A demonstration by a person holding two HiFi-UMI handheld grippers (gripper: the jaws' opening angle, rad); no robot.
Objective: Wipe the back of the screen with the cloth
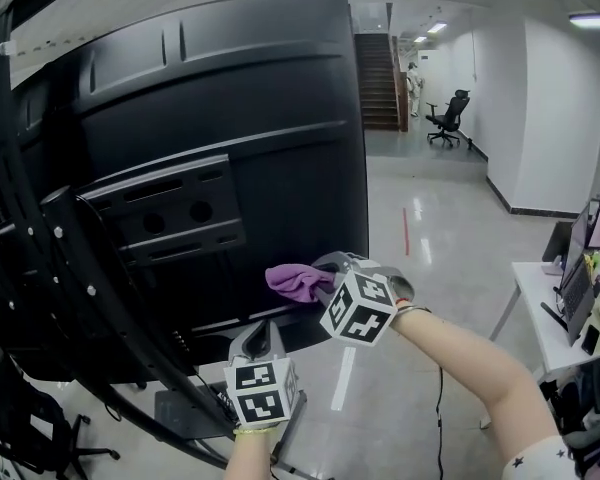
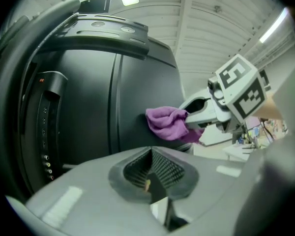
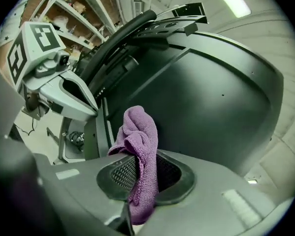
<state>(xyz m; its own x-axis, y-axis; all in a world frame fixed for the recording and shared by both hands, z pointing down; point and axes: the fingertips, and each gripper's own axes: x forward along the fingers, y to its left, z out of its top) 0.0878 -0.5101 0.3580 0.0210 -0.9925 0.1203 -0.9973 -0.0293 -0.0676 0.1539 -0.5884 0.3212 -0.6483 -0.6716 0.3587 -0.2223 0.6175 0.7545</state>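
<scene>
A: Head view: cloth (image 1: 296, 279) sits low against the back of the screen (image 1: 230, 118), pinched in the right tongs (image 1: 318, 280).
B: Left gripper view: left tongs (image 2: 152, 183) pressed together, empty.
A: Right gripper view: cloth looks soft and light; the bunched mid-fold grip should hold.

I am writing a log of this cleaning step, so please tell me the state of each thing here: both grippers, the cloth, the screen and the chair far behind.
Left gripper: shut, empty.
Right gripper: shut on the cloth.
Cloth: bunched, seemingly pressed against the screen's lower back.
Screen: upright, back side facing the camera.
Chair: upright, nobody in it.
</scene>
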